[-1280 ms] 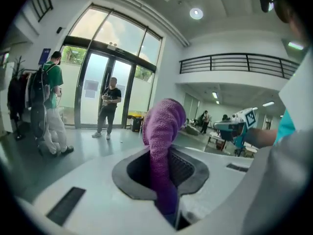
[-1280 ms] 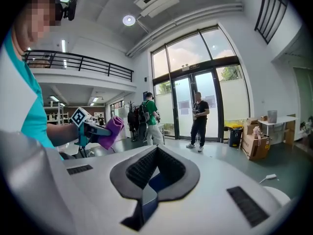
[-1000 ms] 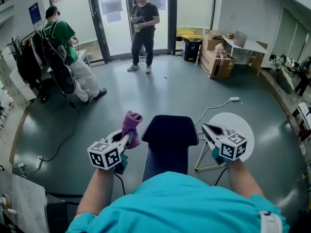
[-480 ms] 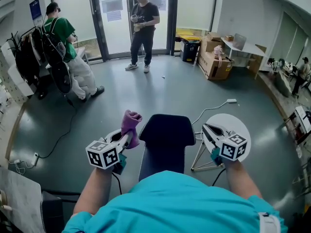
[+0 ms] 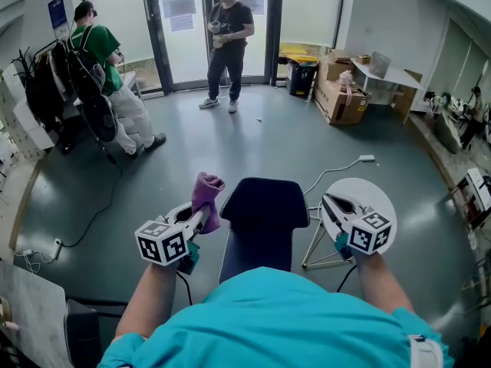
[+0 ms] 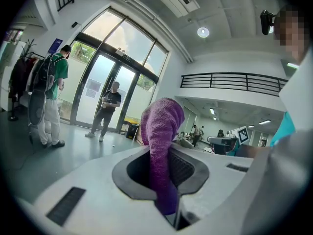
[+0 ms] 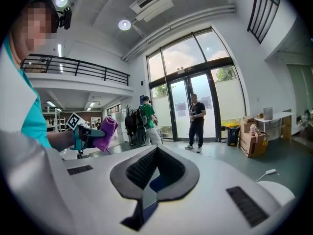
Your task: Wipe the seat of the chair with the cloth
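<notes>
The chair's dark navy seat (image 5: 262,219) lies just below me, between the two grippers. A purple cloth (image 5: 205,199) stands up out of my left gripper (image 5: 201,218), which is shut on it and hovers at the seat's left edge. In the left gripper view the cloth (image 6: 161,131) fills the gap of that gripper (image 6: 164,166). My right gripper (image 5: 328,204) hangs right of the seat with its jaws together and nothing in them. In the right gripper view that gripper (image 7: 155,168) shows only a sliver of blue seat (image 7: 159,183), and the cloth (image 7: 106,132) appears at the left.
A round white side table (image 5: 383,198) on thin metal legs sits under my right gripper. A white cable (image 5: 337,171) runs across the grey floor. A person in green (image 5: 96,52) and a person in black (image 5: 227,29) stand near the glass doors. Cardboard boxes (image 5: 341,94) are at the back right.
Both grippers keep their places beside the seat and the cloth stays held. Only the head view shifts slightly.
</notes>
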Motion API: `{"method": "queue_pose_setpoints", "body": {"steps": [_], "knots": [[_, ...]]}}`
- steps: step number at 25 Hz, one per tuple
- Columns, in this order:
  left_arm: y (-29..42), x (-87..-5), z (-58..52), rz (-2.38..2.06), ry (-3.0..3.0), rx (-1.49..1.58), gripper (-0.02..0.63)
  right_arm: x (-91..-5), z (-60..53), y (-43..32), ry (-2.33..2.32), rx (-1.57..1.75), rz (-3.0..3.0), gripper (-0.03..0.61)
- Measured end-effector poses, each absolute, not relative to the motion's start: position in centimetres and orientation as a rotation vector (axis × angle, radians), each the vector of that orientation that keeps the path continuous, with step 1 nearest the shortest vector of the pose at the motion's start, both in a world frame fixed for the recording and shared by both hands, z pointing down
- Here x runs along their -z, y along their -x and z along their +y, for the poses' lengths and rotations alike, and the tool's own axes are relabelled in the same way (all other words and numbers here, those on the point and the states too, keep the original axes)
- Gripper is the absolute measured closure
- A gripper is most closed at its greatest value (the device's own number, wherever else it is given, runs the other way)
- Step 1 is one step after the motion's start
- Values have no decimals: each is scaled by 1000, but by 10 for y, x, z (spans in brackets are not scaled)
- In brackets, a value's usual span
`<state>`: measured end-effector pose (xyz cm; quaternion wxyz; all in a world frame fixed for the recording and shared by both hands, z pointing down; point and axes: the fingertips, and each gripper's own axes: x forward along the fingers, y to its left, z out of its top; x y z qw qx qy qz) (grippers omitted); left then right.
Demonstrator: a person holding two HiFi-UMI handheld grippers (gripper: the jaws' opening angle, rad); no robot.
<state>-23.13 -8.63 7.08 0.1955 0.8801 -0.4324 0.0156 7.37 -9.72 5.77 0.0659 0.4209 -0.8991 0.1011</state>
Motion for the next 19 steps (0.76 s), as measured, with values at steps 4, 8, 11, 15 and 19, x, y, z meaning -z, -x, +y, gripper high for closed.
{"method": "queue_pose_setpoints", "body": {"steps": [4, 8, 11, 15, 19], "knots": [[231, -69, -86, -1208, -2467, -40, 561, -58, -97, -72, -1267, -301, -2711, 588], [232, -71, -86, -1200, -2466, -44, 561, -59, -96, -70, -1263, -293, -2707, 588], [231, -72, -85, -1197, -2464, -43, 561, -60, -95, -70, -1263, -291, -2704, 588], [228, -75, -83, -1193, -2464, -42, 561, -64, -93, -72, -1261, -291, -2704, 588], [226, -77, -84, -1187, -2466, -42, 561, -66, -95, -70, -1254, -290, -2707, 588]]}}
